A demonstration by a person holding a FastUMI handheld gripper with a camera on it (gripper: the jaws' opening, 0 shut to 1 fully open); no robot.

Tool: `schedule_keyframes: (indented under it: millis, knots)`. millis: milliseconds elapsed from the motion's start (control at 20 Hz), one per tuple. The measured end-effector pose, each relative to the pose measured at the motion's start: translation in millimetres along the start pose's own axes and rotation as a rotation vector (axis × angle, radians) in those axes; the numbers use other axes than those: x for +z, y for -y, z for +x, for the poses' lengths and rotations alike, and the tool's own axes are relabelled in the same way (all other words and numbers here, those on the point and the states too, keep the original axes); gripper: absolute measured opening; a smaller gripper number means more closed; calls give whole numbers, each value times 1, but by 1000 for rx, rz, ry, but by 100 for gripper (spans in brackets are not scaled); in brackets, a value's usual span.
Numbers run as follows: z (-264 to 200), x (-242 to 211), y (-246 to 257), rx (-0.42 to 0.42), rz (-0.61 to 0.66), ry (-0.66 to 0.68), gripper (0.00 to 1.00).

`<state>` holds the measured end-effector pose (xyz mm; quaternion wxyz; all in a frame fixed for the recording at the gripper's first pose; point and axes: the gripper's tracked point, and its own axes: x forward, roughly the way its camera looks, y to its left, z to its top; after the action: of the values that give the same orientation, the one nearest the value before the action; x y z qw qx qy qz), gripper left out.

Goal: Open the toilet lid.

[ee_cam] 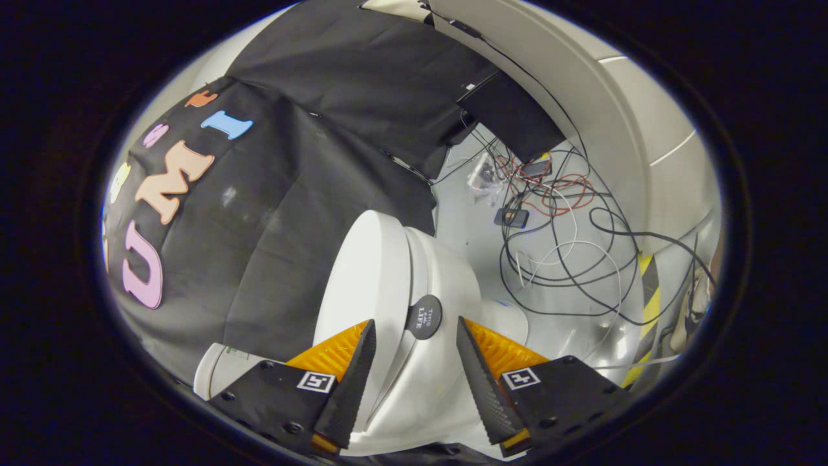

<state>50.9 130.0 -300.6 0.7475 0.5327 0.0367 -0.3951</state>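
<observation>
Toilet lid (372, 272): white, raised on edge, just ahead of the fingers. Toilet (440, 375): white, between the fingers. Hand-held gripper (415, 331): fingers spread wide, holding nothing. Cables (563, 239): tangled on floor beyond.

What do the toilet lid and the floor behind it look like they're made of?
Toilet lid: looks like smooth hard plastic, white, with a soft sheen and a thin rounded edge; ceramic can't be ruled out.
Floor: a pale, glossy, hard surface that shows glare spots among the loose cables; possibly coated or vinyl.
The tongs are open, with the lid's edge and a round dark pad between the fingers.
</observation>
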Motion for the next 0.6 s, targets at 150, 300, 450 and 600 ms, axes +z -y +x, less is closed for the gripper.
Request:
schedule_keyframes:
  millis: [150, 300, 450, 600]
  knots:
    - [6, 0, -1, 9, 15, -8, 79]
    - [11, 2, -1, 18, 22, -15, 79]
    - [15, 4, -5, 39, 28, -21, 79]
    - [16, 3, -5, 50, 27, -27, 79]
